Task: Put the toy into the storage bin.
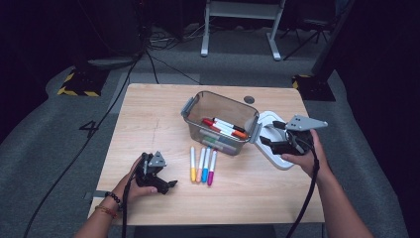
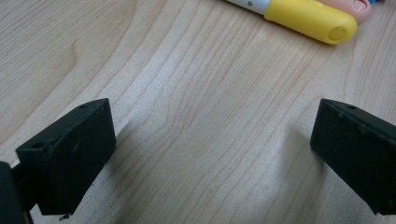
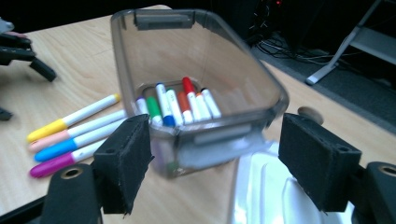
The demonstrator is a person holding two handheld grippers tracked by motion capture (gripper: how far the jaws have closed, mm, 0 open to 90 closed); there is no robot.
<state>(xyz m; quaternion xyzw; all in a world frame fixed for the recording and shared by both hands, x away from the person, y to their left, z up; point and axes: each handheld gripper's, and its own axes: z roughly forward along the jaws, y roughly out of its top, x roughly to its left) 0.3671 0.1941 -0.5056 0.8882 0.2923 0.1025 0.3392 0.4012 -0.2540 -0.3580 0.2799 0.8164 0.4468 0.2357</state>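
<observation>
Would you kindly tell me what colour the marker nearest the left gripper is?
The marker is white with a yellow cap, clearest in the left gripper view.

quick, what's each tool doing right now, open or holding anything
left tool: open, holding nothing, over bare table.
right tool: open, holding nothing, beside the marker bin.

The wooden worktop [image 1: 148,124] has a small dark round hole [image 1: 249,99] near its far edge. A white lid [image 1: 273,148] lies flat on it. Black cables [image 1: 163,37] lie on the grey floor [image 1: 44,144] behind, near white metal legs [image 1: 205,29].
</observation>
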